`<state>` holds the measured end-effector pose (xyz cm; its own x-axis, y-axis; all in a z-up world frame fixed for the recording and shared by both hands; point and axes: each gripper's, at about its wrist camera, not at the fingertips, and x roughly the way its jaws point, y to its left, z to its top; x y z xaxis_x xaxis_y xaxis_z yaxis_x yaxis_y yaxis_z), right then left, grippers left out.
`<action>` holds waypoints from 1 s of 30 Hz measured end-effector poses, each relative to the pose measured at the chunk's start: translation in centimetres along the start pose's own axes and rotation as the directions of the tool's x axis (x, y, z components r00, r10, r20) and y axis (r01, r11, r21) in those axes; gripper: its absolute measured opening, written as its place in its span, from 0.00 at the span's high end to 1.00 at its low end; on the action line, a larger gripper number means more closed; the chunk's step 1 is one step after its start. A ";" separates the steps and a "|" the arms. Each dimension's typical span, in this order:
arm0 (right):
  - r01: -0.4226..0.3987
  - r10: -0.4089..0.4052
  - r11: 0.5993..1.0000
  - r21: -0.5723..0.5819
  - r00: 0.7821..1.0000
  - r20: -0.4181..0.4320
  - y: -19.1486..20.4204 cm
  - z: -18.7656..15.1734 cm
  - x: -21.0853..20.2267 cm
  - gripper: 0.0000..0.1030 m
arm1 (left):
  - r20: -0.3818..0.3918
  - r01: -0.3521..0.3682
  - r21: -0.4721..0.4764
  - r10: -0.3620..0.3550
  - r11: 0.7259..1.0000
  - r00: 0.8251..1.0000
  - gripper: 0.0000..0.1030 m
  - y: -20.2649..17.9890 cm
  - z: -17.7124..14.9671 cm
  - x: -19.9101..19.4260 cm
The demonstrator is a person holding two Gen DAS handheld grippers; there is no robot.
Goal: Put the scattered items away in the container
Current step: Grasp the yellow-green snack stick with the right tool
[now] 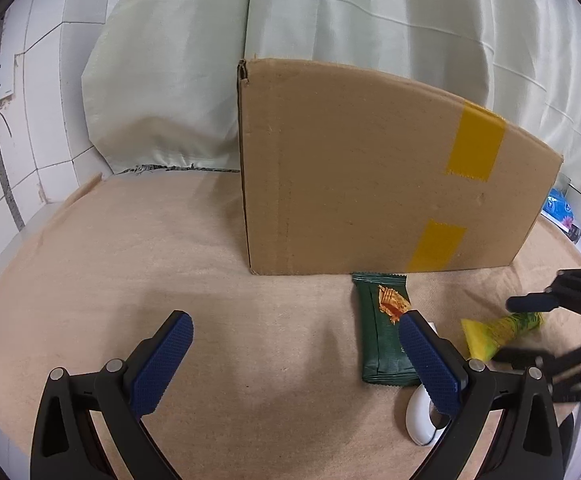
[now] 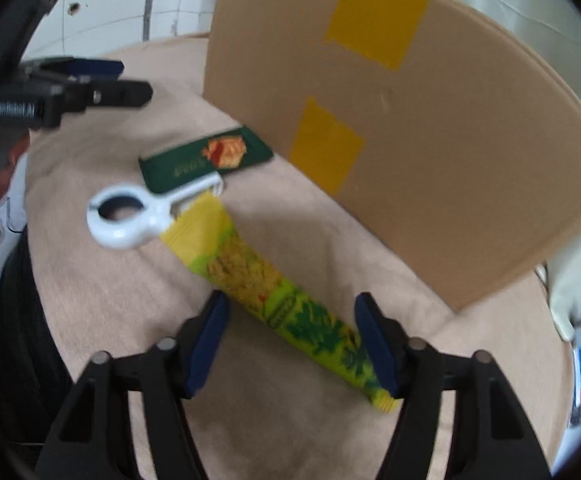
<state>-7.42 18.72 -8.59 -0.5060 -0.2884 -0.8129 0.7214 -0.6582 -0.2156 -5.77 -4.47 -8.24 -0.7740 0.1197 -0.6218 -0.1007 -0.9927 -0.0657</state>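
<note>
Blue-padded fingers (image 1: 162,364) of the left gripper (image 1: 294,360) stand spread and empty over the tan cloth (image 1: 90,260), the green packet (image 1: 384,344) lying before the cardboard box (image 1: 350,168). From the right wrist, the right gripper (image 2: 292,344) is released, straddling the yellow-green packet (image 2: 266,284) beside the white opener (image 2: 130,216); it looks light, soft and crinkly, best pinched mid-length.

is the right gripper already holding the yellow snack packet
No, the right gripper is open around the yellow snack packet lying on the cloth.
</note>
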 end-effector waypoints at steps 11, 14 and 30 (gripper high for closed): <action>-0.065 0.074 0.973 0.222 0.997 -0.034 -3.6 -0.1 -0.9 0.75 | -0.055 0.017 0.117 -0.011 0.993 0.998 0.00 -3.2 0.0 2.3; -0.053 0.067 0.971 0.234 0.996 -0.053 -3.6 -0.4 -0.3 0.75 | -0.077 0.020 0.125 -0.010 0.992 0.997 0.00 -4.1 0.2 3.3; -0.072 0.081 0.972 0.224 0.996 -0.035 -3.9 -0.7 -0.1 0.57 | -0.154 -0.019 0.216 0.053 0.976 0.987 0.01 -8.0 1.2 6.9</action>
<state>-9.85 21.83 -8.08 -0.4290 -0.3167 -0.8460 0.6313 -0.7750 -0.0300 -11.04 4.32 -11.02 -0.6728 0.0637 -0.7371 -0.2191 -0.9687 0.1163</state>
